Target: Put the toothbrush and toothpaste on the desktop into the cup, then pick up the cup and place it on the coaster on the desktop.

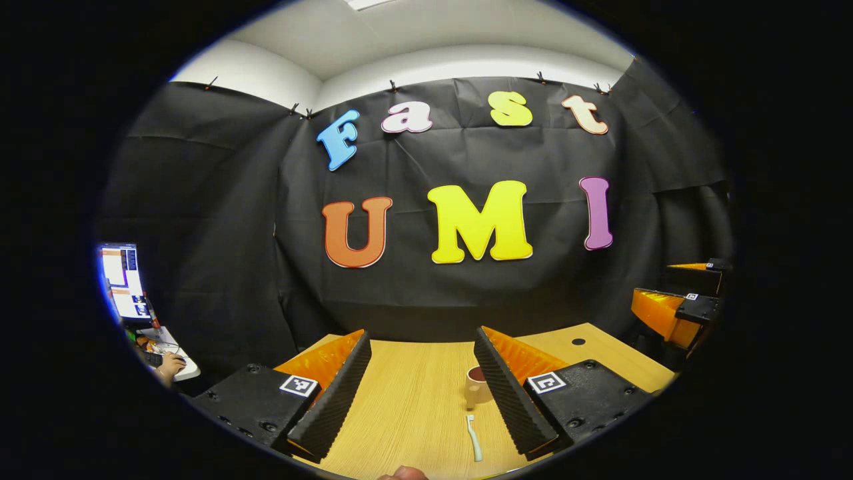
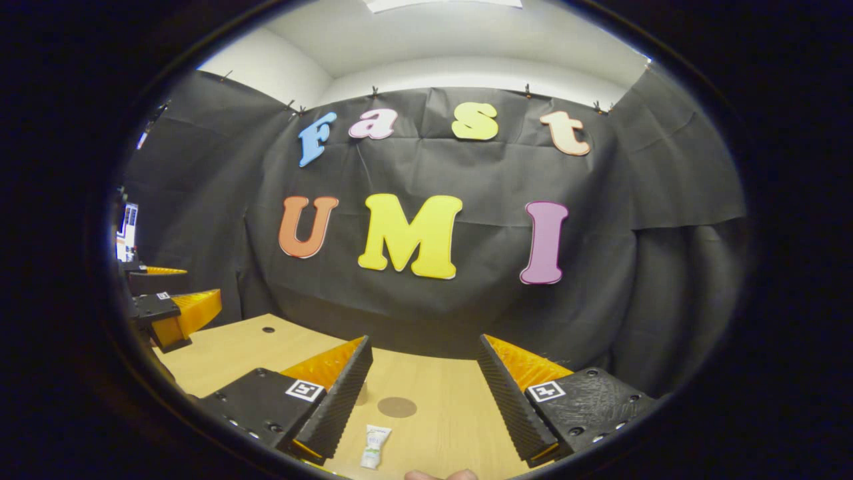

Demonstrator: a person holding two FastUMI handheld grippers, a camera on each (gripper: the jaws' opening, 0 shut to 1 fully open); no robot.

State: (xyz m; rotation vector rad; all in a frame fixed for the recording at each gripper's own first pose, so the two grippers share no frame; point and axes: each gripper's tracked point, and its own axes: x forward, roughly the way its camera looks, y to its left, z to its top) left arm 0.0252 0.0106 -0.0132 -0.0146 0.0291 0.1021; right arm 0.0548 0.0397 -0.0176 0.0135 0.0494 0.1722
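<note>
— Where is everything?

— My left gripper (image 1: 423, 400) hangs with fingers spread, empty, over the surface (image 1: 406, 400); the toothbrush (image 1: 474, 438) lies below, the cup (image 1: 477, 385) just beyond. My right gripper (image 2: 423, 400) is spread too, with the toothpaste (image 2: 375, 447) and coaster (image 2: 396, 407) ahead.

— How will they handle?

— The brush looks light, stiff and thin; I'd pinch mid-handle. The tube probably squashes, so I'd grip gently across its body.
</note>
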